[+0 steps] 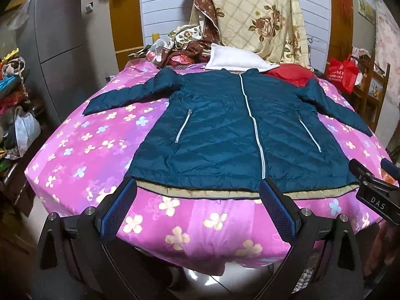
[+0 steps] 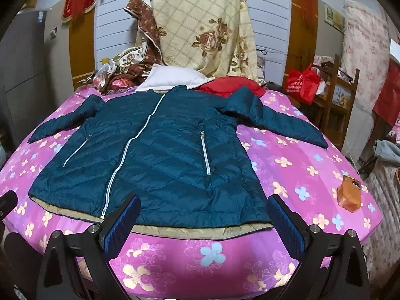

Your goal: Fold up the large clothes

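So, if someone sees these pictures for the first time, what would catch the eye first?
Most likely the teal puffer jacket, spread flat and zipped, sleeves out, across the middle of the pink flowered bedcover. Behind it hangs a cream rose-patterned quilt. Both open claws, left and right, hover by its hem.

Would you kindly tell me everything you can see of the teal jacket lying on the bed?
The teal jacket is a long quilted puffer of shiny, thin-looking fabric. It lies flat, front up, on the pink floral bedsheet, sleeves spread to both sides. A pale front zipper is closed; two slanted pocket zippers flank it. Tan lining shows below the hem, near both open grippers. Its collar reaches a white pillow.
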Available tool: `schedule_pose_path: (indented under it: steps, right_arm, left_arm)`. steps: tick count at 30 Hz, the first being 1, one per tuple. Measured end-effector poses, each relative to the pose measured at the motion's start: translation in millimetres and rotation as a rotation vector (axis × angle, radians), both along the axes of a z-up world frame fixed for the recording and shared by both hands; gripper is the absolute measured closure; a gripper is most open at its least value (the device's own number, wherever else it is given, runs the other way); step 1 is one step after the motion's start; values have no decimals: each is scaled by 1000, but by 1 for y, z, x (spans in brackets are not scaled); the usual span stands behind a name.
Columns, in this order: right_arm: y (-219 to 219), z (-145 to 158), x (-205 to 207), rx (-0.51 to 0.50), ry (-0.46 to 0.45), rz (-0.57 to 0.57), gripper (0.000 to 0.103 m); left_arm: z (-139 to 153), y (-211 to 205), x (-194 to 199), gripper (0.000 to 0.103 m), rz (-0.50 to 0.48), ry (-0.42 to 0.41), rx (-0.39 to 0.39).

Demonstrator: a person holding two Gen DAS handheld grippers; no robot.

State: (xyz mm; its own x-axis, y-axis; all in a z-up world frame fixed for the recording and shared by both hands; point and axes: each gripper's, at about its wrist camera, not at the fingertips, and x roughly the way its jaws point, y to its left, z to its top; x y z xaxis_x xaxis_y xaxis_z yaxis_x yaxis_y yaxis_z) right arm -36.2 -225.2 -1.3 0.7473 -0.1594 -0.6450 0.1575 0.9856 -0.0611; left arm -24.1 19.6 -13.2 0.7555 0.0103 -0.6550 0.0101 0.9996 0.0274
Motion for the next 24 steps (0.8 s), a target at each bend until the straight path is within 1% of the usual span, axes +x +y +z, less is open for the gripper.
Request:
schedule_pose_path:
  steps: [14, 24]
  right_arm:
    - [7, -10, 2, 9, 36, 29, 3]
    - [11, -15, 2, 2, 46, 44, 3]
  left_arm:
    - [-9, 0, 6, 5, 10, 41, 26]
    - [-15, 0, 10, 5, 12, 70, 31]
